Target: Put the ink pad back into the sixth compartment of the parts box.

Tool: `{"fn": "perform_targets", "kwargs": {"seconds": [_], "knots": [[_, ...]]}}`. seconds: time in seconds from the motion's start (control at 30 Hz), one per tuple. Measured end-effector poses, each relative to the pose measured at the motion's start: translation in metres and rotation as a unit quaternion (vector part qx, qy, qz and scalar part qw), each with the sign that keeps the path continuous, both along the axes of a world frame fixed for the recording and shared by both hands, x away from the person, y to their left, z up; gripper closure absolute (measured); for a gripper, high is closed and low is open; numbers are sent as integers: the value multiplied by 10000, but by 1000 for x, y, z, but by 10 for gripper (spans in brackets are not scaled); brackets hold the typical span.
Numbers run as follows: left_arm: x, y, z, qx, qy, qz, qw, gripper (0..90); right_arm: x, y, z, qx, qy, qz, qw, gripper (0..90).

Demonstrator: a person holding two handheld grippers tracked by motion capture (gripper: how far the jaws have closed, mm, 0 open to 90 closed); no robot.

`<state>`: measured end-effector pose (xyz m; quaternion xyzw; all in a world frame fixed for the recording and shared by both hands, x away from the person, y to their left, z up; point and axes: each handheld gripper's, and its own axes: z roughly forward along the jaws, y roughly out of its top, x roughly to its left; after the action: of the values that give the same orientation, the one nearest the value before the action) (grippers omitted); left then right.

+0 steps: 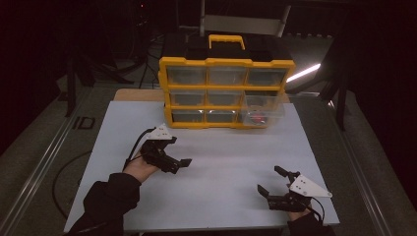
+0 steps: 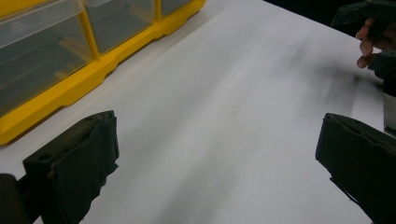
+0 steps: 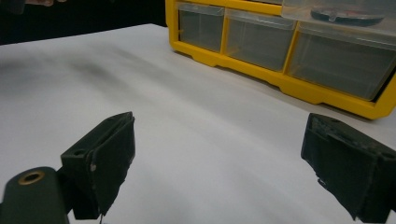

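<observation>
yellow organiser (image 1: 226,91): its pulled-out drawer (image 1: 263,112) is best approached squarely by the right gripper (image 1: 274,180); both grippers' jaws are wide open, empty.

High view: from above the near edge, looking forward and down on the whole white table sheet (image 1: 221,162). Left gripper view: low, close to the sheet, facing right. Right gripper view: low, facing far-left. All three share the yellow plastic drawer cabinet (image 1: 226,93) (image 2: 56,93) (image 3: 280,79).
</observation>
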<state>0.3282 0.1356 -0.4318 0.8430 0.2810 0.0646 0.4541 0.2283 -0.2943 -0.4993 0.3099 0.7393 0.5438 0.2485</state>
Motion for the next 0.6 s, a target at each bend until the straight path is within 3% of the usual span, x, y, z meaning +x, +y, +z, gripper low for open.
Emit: {"fn": "perform_targets", "kwargs": {"seconds": [0.6], "knots": [[-30,39,-28,-145,72,331,9993,2,0,1,0,-52,17,16,10000,99]]}}
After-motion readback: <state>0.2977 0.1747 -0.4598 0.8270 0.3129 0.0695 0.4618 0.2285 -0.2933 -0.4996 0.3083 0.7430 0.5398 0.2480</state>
